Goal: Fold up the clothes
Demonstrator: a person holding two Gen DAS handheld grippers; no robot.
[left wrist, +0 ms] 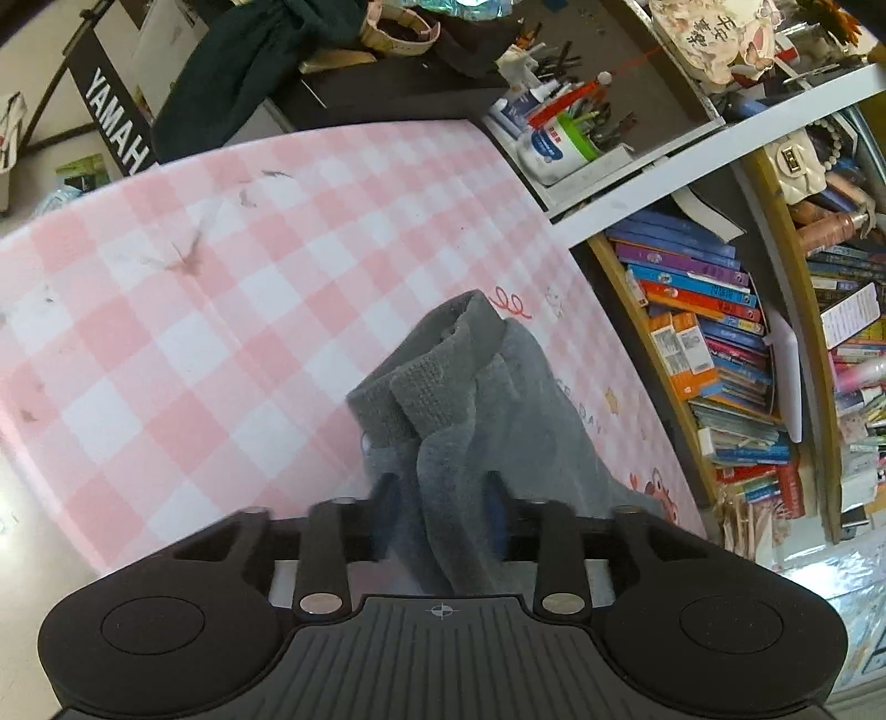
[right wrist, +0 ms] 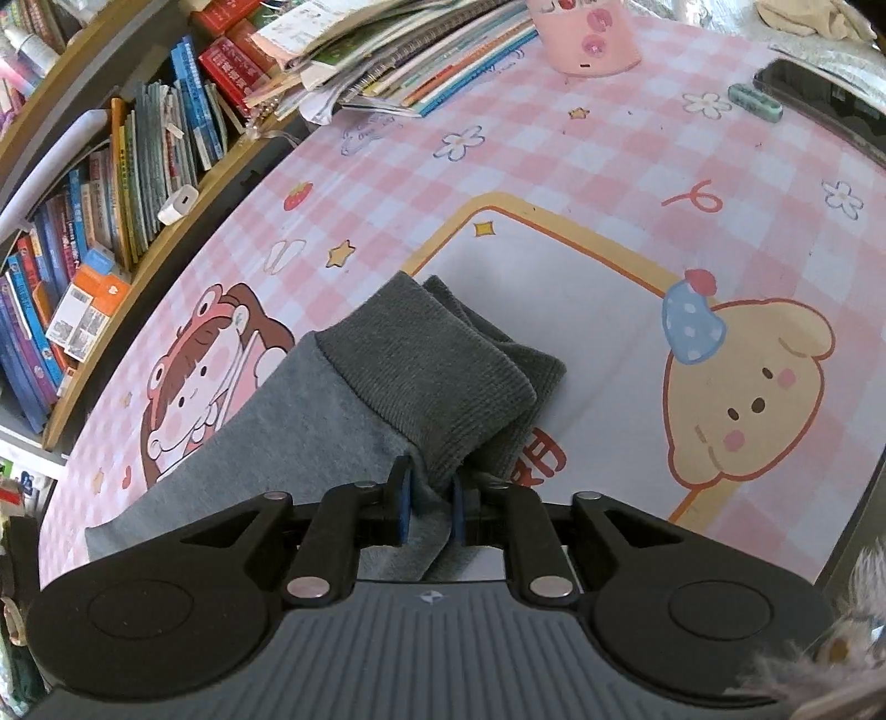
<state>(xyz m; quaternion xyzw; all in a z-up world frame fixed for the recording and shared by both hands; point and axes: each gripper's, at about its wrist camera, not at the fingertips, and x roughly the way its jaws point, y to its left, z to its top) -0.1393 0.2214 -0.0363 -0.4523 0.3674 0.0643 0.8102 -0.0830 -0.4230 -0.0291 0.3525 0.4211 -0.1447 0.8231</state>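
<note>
The grey garment (right wrist: 387,387) lies bunched on the pink-checked desk (left wrist: 221,310). The left gripper (left wrist: 440,512) stands part open, fabric loose between its fingers. The right gripper (right wrist: 432,507) pinches fabric at six o'clock.

A table (right wrist: 637,166) covered in pink-and-white check with cartoon prints carries a grey garment (right wrist: 343,410) near its bookshelf-side edge, a stack of books (right wrist: 387,72) and a pink case (right wrist: 587,39) at its far edge.
</note>
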